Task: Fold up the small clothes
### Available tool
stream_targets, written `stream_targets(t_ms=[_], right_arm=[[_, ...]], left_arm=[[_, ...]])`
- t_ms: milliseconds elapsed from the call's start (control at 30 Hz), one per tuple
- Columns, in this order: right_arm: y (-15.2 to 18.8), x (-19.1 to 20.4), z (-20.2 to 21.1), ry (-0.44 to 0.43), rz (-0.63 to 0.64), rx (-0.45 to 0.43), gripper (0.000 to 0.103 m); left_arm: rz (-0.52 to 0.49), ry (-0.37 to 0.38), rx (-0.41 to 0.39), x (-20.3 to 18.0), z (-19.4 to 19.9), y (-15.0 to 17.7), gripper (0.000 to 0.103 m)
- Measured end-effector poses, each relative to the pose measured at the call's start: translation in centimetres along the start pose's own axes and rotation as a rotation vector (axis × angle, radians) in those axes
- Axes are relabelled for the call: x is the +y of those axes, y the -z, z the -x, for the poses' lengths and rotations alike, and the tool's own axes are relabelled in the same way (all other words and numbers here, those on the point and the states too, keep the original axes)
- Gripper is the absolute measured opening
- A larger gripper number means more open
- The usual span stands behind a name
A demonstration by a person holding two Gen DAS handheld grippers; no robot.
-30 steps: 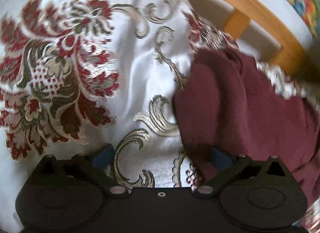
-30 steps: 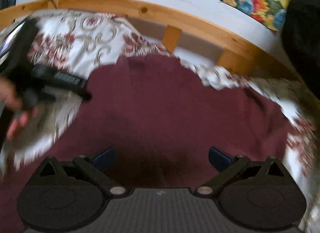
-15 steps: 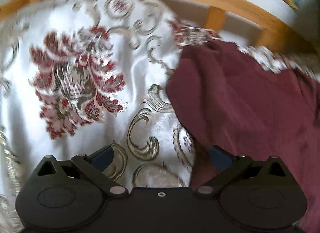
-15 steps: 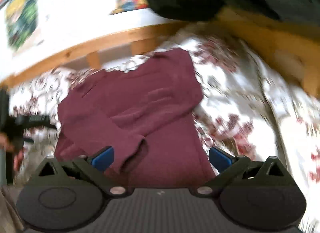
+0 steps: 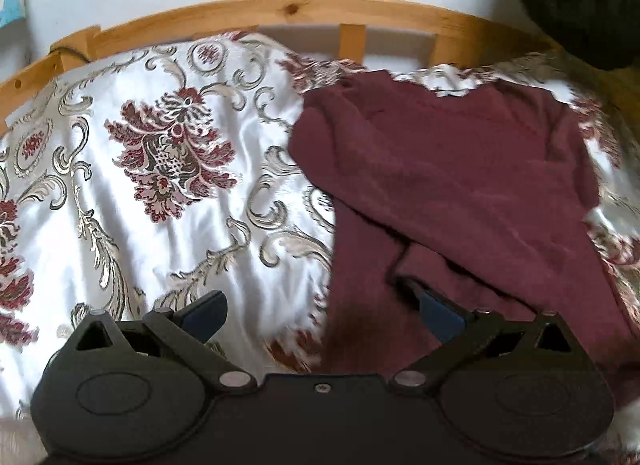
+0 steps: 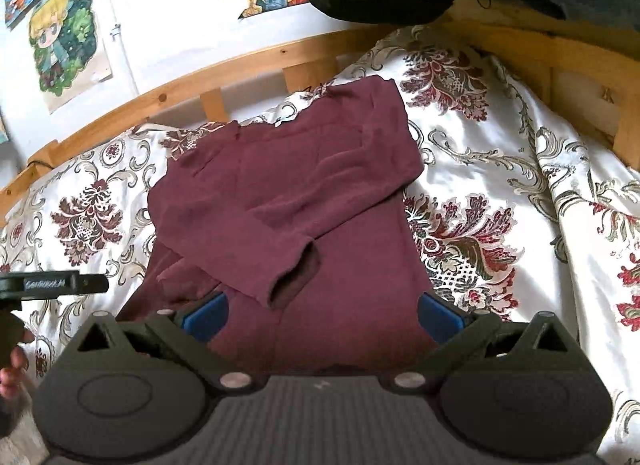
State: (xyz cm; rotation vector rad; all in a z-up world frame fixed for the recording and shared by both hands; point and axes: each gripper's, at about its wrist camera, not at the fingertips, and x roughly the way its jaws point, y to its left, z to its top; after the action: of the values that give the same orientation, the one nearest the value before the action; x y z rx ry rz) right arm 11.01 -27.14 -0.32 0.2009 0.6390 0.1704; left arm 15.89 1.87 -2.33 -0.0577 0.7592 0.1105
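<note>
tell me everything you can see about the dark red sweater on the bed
The maroon sweater is a soft, knit-looking long-sleeved top, lying flat on the floral bedspread with its neckline toward the wooden bed rail. One sleeve is folded diagonally across the body, its open cuff pointing toward the hem. A second sleeve seems tucked beneath it. Both grippers hang open above it, touching nothing.
</note>
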Motion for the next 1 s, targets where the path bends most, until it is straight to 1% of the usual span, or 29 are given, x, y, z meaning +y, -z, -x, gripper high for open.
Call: stream_targets(t_ms=[200,300,433,567,667,767,867,1000], right_arm=[[0.0,-0.5,1.1,0.035,0.001,-0.022,0.103],[0.0,-0.5,1.8,0.064,0.024,-0.054,0.103],[0.0,-0.2,3.1,0.11,0.068,-0.134,0.103],[-0.1,0.3,4.1,0.15,0.127,-0.223,0.103],[0.0,0.8,4.3,0.172,0.178,-0.255,0.103],[0.1,1.0,3.6,0.157,0.198,-0.216,0.103],[0.1,1.1,2.3,0.122,0.215,-0.114,0.103],[0.4,1.6,0.9,0.104,0.243,-0.028,0.103]], left_arm=[[-0.056,0.061,0.018,-1.5,2.6,2.3,0.102],[-0.087,0.087,0.02,-2.0,3.5,3.1,0.102],[-0.092,0.113,0.023,-2.1,4.0,3.8,0.102],[-0.107,0.119,0.031,-2.3,4.0,4.1,0.102],[-0.099,0.12,0.037,-2.1,3.9,4.1,0.102],[-0.083,0.12,0.045,-1.8,3.7,4.1,0.102],[-0.082,0.119,0.052,-1.8,3.5,4.0,0.102],[-0.085,0.116,0.064,-1.8,3.3,4.1,0.102]])
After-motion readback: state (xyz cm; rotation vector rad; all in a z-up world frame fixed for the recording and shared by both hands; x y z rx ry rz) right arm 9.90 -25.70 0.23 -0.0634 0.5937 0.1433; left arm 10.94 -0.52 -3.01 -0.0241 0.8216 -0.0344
